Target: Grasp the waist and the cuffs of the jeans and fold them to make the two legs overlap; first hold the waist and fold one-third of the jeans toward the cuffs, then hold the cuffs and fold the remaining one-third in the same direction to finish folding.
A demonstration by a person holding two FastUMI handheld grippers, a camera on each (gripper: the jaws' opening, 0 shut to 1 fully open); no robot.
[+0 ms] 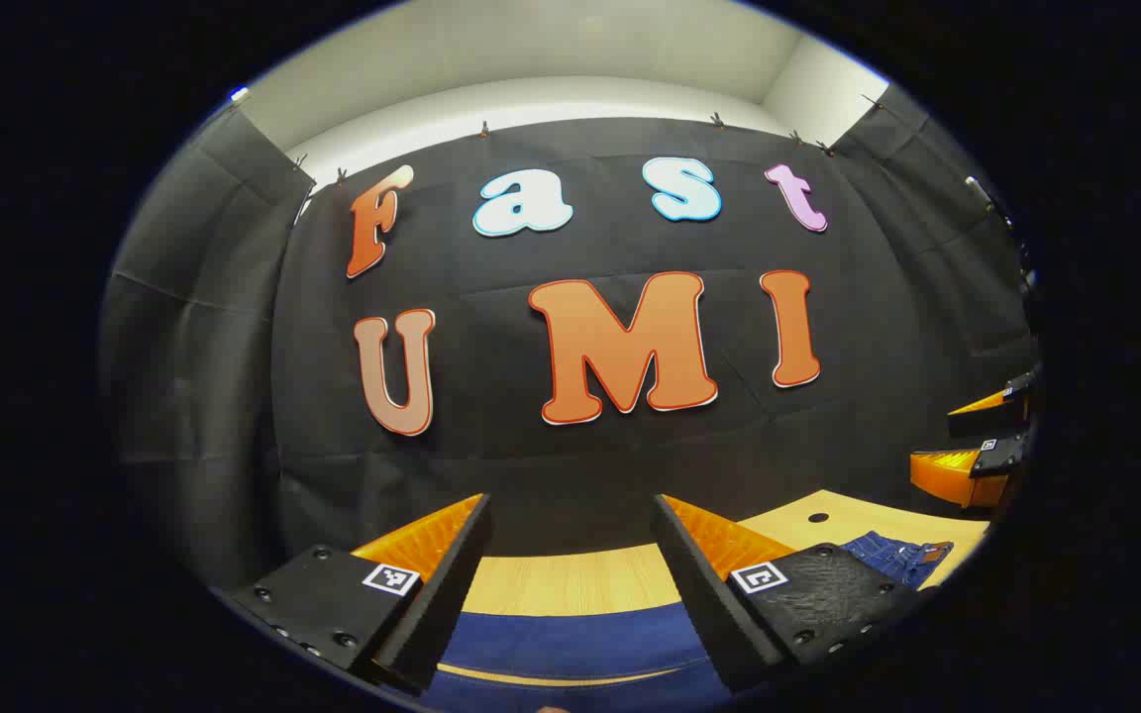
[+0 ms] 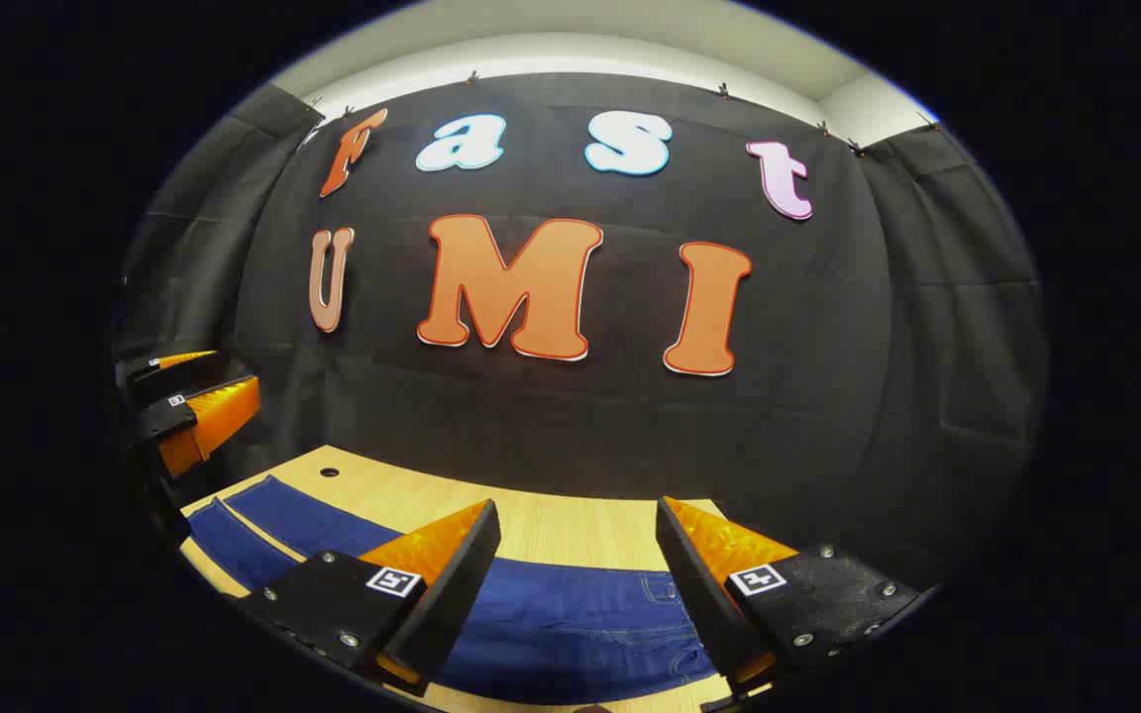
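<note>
Jeans [image 2: 570,619] flat on counter [image 2: 570,525], long axis crosswise under both grippers.
Right gripper [image 2: 578,564] over waist, left gripper [image 1: 570,564] over legs; both jaws spread, cloth at 6 o'clock.

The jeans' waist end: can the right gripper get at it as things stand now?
Probably yes. In the right gripper view the right gripper hangs with open jaws right over the pocket end of the jeans, which lie flat on the table; nothing lies between them.
</note>
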